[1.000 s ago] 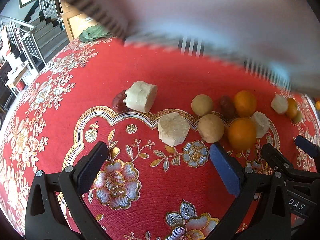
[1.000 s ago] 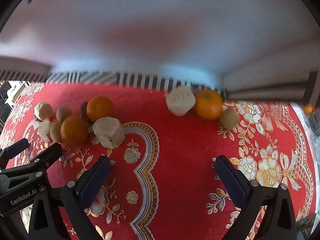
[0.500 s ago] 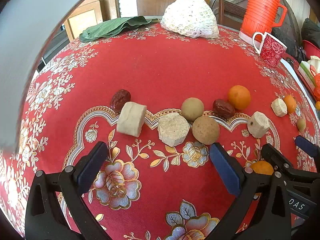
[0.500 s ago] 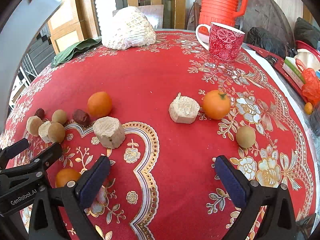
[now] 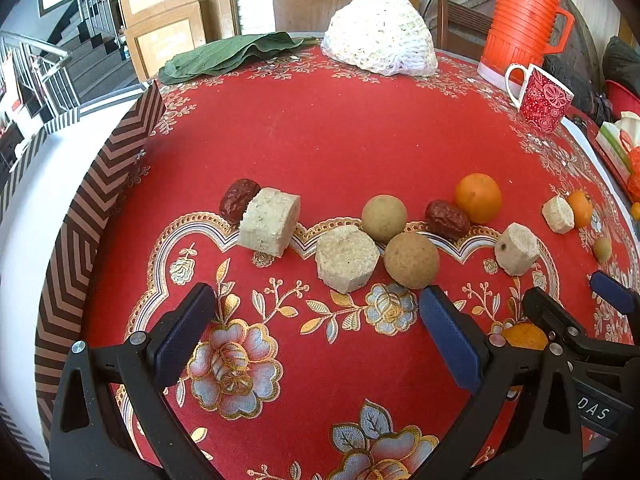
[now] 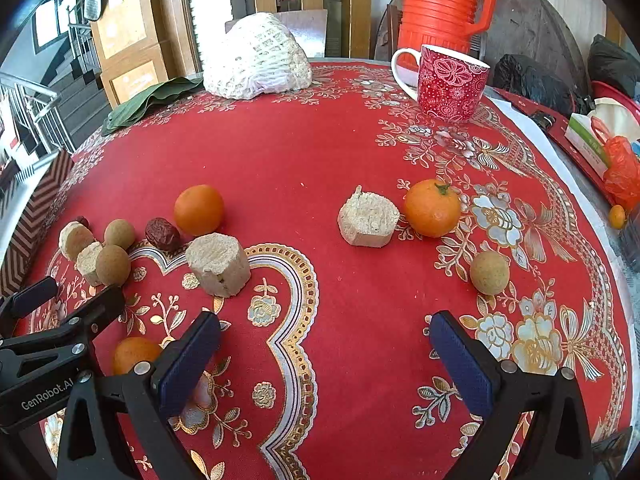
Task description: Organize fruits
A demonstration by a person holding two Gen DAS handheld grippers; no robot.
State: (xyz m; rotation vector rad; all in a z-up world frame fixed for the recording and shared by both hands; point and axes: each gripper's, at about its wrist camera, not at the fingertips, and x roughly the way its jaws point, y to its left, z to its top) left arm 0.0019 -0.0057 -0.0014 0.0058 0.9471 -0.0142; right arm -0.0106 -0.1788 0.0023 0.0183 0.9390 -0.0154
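Observation:
Fruits lie scattered on the red floral tablecloth (image 5: 340, 140). In the left wrist view, two red dates (image 5: 239, 205), two brown longans (image 5: 411, 260), pale cut chunks (image 5: 346, 258) and an orange (image 5: 478, 198) sit just beyond my open, empty left gripper (image 5: 316, 320). The right wrist view shows a stemmed orange (image 6: 432, 208), a pale chunk (image 6: 368, 222) and a longan (image 6: 489, 273) ahead of my open, empty right gripper (image 6: 324, 344). Another orange (image 6: 134, 354) rests between the two grippers, partly hidden by them.
A white box with a brown chevron rim (image 5: 100, 184) stands at the table's left edge. At the back are green leaves (image 5: 232, 54), a white woven cover (image 5: 380, 40), an orange jug (image 5: 520, 16) and a red mug (image 6: 452, 84). A tissue pack (image 6: 592, 140) lies far right.
The white box that covered the top of both views has swung away to the table's left edge. One orange has rolled toward the grippers, and the left pale chunk shifted. Both grippers stayed still.

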